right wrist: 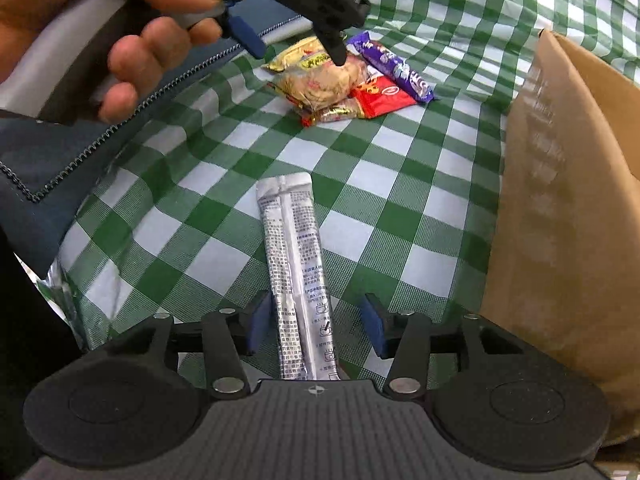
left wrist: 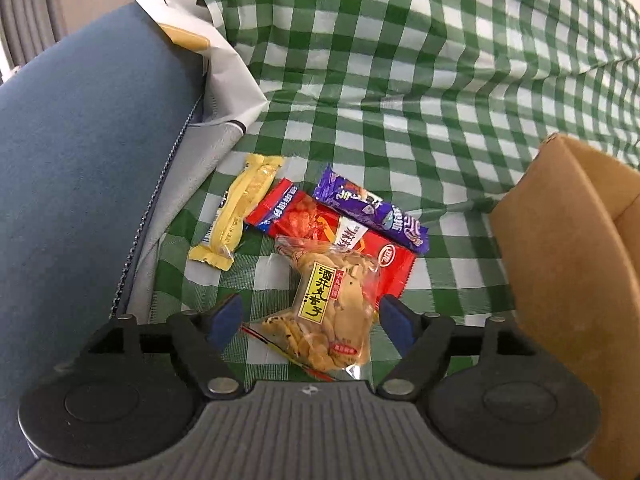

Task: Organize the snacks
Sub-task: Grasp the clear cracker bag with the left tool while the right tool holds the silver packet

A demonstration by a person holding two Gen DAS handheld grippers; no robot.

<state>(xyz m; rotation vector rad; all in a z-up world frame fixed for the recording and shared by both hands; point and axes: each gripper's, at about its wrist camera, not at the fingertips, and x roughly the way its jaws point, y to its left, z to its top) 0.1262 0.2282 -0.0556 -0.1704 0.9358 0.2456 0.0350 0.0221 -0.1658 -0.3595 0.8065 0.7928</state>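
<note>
Left gripper [left wrist: 310, 322]: spread wide, nothing pinched; its blue pads [left wrist: 224, 320] flank the near end of a clear cracker bag [left wrist: 332, 312] without touching it, as far as the left wrist view shows.
Cracker bag: on the checked cloth at 6 o'clock of the snack pile, yellow label with black characters, its far end lying over the red packet [left wrist: 360, 246].
Red packet: middle of the pile, flat, running from 10 to 4 o'clock.
Purple bar [left wrist: 370, 208]: at 1 o'clock of the red packet, touching it along one edge.
Yellow bar [left wrist: 238, 210]: at 9 o'clock of the red packet, just beside it.
Right gripper [right wrist: 316, 326]: spread, holding nothing; a silver sachet [right wrist: 296, 276] lies lengthwise between its pads, closer to the left pad.
Silver sachet: flat on the cloth, well apart from the pile, which sits at its 12 o'clock.
Cardboard box [right wrist: 560, 208]: at 3 o'clock in both views, brown wall standing on the cloth.
Blue zippered bag [left wrist: 88, 152]: at 9 o'clock, beside the yellow bar.
Counter [right wrist: 224, 168]: covered by a wrinkled green-and-white checked cloth.
Hand [right wrist: 100, 20]: at 11 o'clock in the right wrist view, gripping the left gripper's handle above the pile.
</note>
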